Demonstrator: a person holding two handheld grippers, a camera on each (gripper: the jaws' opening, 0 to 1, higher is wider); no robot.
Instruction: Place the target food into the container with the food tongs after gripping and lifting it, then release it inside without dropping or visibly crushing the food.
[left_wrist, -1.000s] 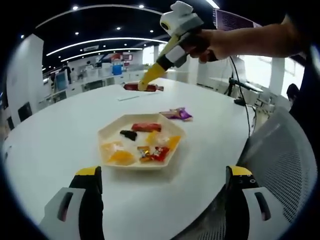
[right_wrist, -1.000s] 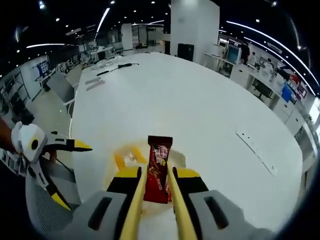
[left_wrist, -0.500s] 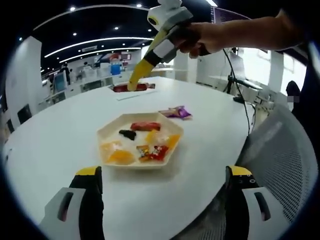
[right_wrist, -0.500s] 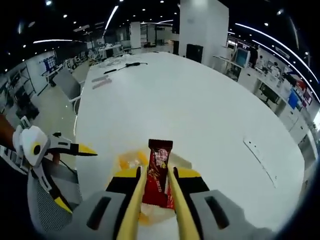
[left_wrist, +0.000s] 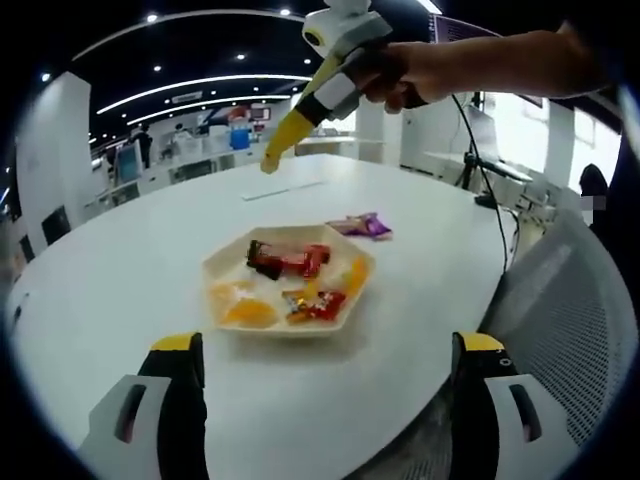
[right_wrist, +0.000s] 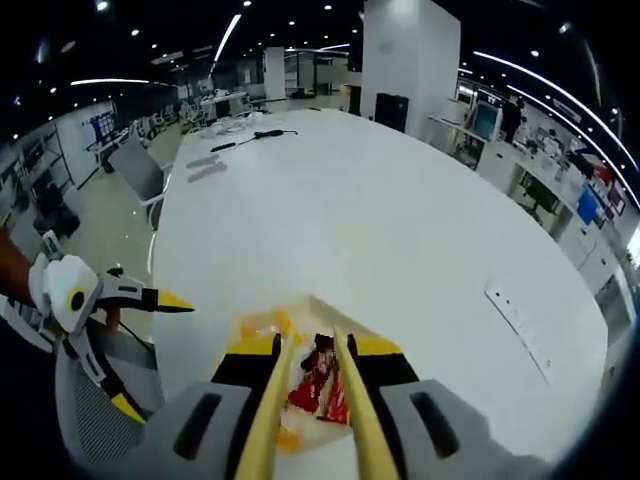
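Note:
A cream hexagonal plate (left_wrist: 352, 300) on the white table holds several wrapped snacks. A red-wrapped bar (left_wrist: 288, 260) lies across its far side. My right gripper (left_wrist: 270, 160) hangs high above and beyond the plate, held by a hand, with yellow food tongs in its jaws. In the right gripper view the tongs (right_wrist: 268, 400) point down at the plate (right_wrist: 305, 302); their arms stand slightly apart with nothing between them, and the red bar (right_wrist: 318, 375) lies below. My left gripper (left_wrist: 329, 342) is open at the near table edge, its jaws wide apart and empty.
A purple packet (left_wrist: 358, 226) lies on the table just beyond the plate, and a thin white strip (left_wrist: 280, 190) farther back. A grey mesh chair (left_wrist: 560, 330) stands at the right table edge. The left gripper (right_wrist: 140, 350) shows beside the table edge, over a chair.
The red bar has left the tongs and now lies in the plate. The right gripper has stayed high above the plate. The left gripper has not moved.

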